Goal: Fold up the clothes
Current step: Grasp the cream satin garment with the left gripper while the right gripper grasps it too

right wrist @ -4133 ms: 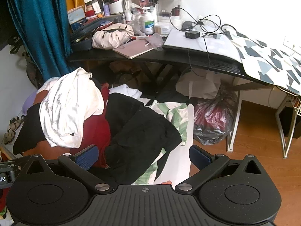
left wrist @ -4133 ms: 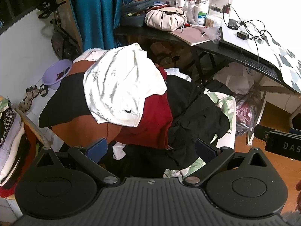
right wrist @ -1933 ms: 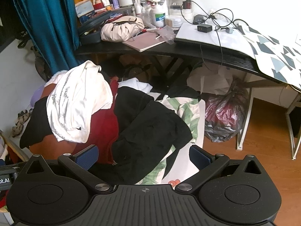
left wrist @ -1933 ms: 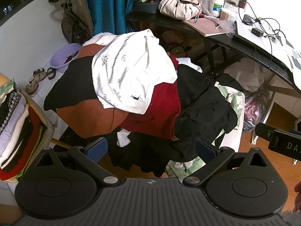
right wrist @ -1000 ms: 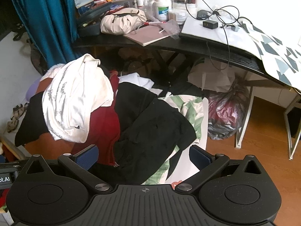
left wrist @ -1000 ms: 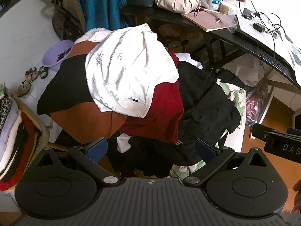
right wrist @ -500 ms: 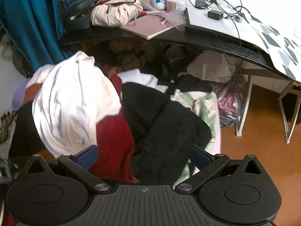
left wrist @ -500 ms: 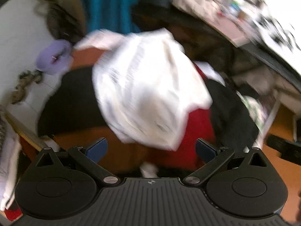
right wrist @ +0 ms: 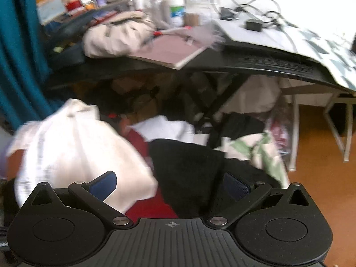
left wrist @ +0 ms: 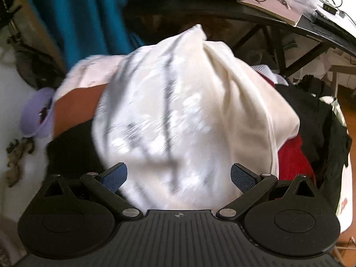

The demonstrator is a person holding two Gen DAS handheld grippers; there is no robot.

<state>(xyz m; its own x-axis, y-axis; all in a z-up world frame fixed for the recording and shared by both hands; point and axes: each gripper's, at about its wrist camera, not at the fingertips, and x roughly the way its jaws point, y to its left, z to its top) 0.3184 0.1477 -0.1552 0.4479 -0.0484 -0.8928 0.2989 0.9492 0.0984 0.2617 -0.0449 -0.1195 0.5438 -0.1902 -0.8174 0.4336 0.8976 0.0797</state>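
1. Left wrist view: left gripper (left wrist: pixel 179 175) spread wide, blue pads (left wrist: pixel 114 176) on either side of the white shirt (left wrist: pixel 178 115), gripping nothing; contact with the cloth cannot be told through the blur.
2. Aimed down and forward at the top of the clothes pile, white shirt draped uppermost over a brown garment (left wrist: pixel 75 102) and a red garment (left wrist: pixel 291 155).
3. Right wrist view: right gripper (right wrist: pixel 170 184) likewise spread wide and empty, held above the seam between white shirt (right wrist: pixel 73 146) and black garment (right wrist: pixel 189 169), with the red garment (right wrist: pixel 151 207) showing low between the pads.
4. Black garment spilling rightward over a green leaf-print sheet (right wrist: pixel 262 153) at the pile's far edge.
5. Crowded behind: black desk (right wrist: pixel 244 64) edge overhanging just beyond the pile, its legs close behind the clothes.
6. Blue curtain (left wrist: pixel 77 17) tight on the left, purple basin (left wrist: pixel 33 115) low beside the pile.
7. Open room only to the right, over bare wooden floor (right wrist: pixel 316 155).
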